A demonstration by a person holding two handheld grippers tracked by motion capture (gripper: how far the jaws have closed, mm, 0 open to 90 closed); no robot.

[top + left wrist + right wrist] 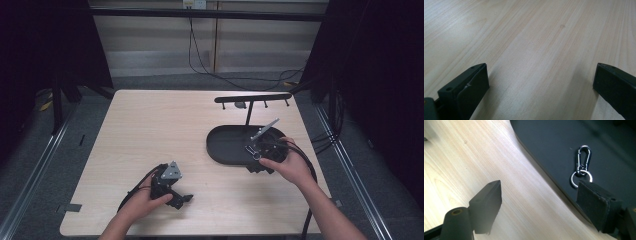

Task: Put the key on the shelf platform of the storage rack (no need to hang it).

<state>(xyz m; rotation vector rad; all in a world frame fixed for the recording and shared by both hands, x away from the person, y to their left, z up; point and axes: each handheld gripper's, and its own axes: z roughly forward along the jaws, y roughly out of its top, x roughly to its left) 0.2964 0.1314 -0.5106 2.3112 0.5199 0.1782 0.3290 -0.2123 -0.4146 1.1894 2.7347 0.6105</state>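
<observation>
A silver carabiner clip with a key ring [581, 166] lies on the black oval base [554, 147] of a stand. My right gripper [544, 202] hovers open at the base's near edge; one jaw is over the bare wood and the other sits just short of the ring. From the high view, the right gripper [257, 152] sits at the front right of the oval base [225, 145], held by a hand. My left gripper [181, 200] rests low over the table near the front, open, with bare wood between its jaws [541, 85].
A thin post rises from the oval base to a black crossbar [252, 98] with small hooks hanging beneath it. The wooden table [150, 130] is bare on its left and middle. Cables trail from both grippers toward the front edge. Dark floor surrounds the table.
</observation>
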